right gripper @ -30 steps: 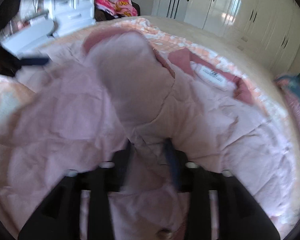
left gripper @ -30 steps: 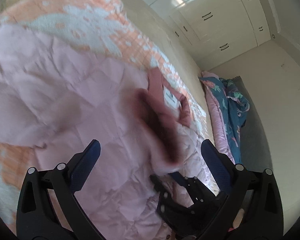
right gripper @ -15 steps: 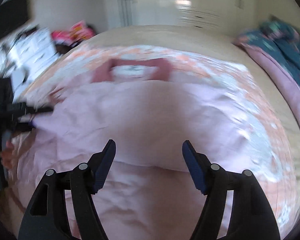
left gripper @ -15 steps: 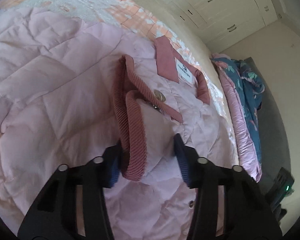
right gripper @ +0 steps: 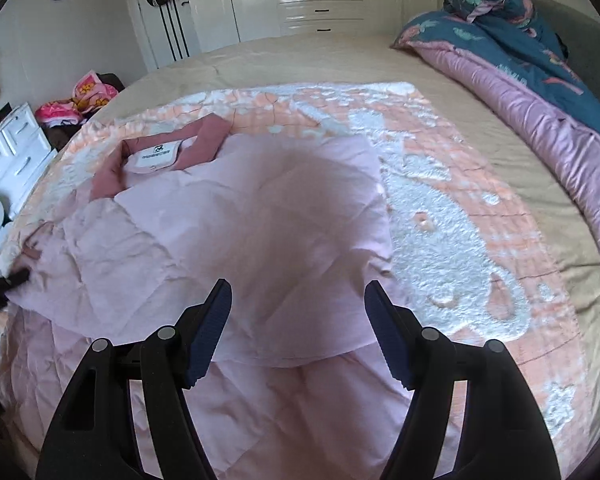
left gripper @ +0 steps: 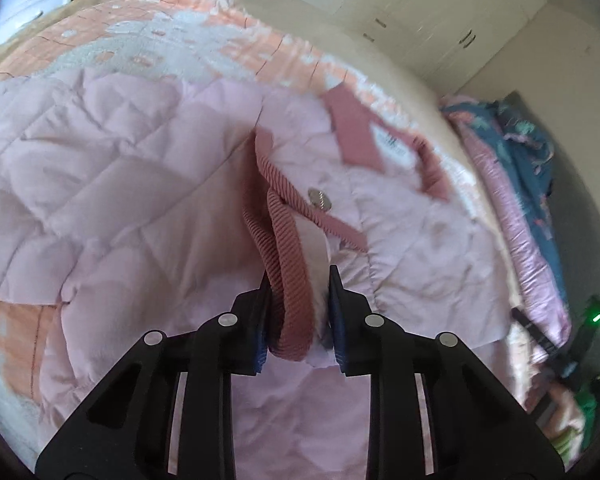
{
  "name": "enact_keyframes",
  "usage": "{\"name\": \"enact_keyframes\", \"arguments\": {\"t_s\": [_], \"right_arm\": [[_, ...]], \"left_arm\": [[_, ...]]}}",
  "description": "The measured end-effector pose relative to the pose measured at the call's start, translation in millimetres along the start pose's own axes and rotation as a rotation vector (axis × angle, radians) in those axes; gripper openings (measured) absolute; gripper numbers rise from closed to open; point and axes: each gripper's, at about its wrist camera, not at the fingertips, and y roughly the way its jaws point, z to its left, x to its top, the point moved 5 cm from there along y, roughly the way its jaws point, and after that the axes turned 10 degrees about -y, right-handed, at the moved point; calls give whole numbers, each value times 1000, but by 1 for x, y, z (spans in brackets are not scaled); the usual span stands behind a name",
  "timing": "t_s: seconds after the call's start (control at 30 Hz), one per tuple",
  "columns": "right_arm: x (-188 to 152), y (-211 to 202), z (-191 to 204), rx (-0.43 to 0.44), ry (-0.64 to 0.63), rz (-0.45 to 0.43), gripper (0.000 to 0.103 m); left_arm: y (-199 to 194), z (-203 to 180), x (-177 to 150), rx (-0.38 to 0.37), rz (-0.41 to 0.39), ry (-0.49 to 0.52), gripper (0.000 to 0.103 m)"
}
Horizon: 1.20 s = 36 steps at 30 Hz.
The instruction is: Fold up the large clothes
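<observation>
Pink quilted jacket [right gripper: 260, 216] was spread on the bed [right gripper: 380, 60], one sleeve folded across. Its ribbed cuff [left gripper: 288, 280] was being clamped in the closing left claw [left gripper: 298, 320], presumably for folding inward; the right claw [right gripper: 298, 328] was held open, empty.

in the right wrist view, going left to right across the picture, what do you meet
white drawers → pink jacket → peach and white blanket → purple and blue duvet
</observation>
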Motion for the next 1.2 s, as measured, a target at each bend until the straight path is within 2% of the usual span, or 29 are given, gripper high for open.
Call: {"name": "enact_keyframes", "arguments": {"t_s": [0.07, 0.2, 0.33, 0.67, 0.73, 0.8, 0.83, 0.9, 1.03, 1.07, 1.1, 1.2], "right_arm": [[0, 4, 6, 25, -24, 6, 68], [-6, 18, 13, 16, -62, 65, 68], [-14, 30, 8, 11, -33, 108, 70], [-18, 40, 5, 7, -3, 113, 72], [-15, 34, 6, 5, 0, 108, 73], [-11, 28, 7, 22, 19, 90, 78], [-9, 25, 8, 34, 33, 80, 80], [-7, 20, 10, 52, 51, 71, 80], [1, 10, 22, 81, 49, 41, 81], [2, 7, 26, 88, 43, 33, 84], [4, 5, 29, 88, 40, 24, 94], [9, -4, 40, 109, 33, -7, 96]], "left_arm": [[2, 0, -3, 24, -1, 21, 18], [3, 3, -2, 32, 6, 20, 21], [4, 3, -3, 40, 8, 30, 22], [1, -2, -6, 53, 2, 51, 27], [-3, -3, -7, 54, 2, 56, 31], [-8, -5, -8, 54, 4, 58, 44], [-10, -6, -9, 55, 4, 60, 46], [-15, -8, -9, 53, -1, 67, 56], [-27, -11, -12, 46, -11, 67, 70], [-30, -11, -12, 45, -12, 68, 75], [-32, -11, -13, 46, -14, 69, 80], [-42, -13, -14, 56, -26, 85, 88]]}}
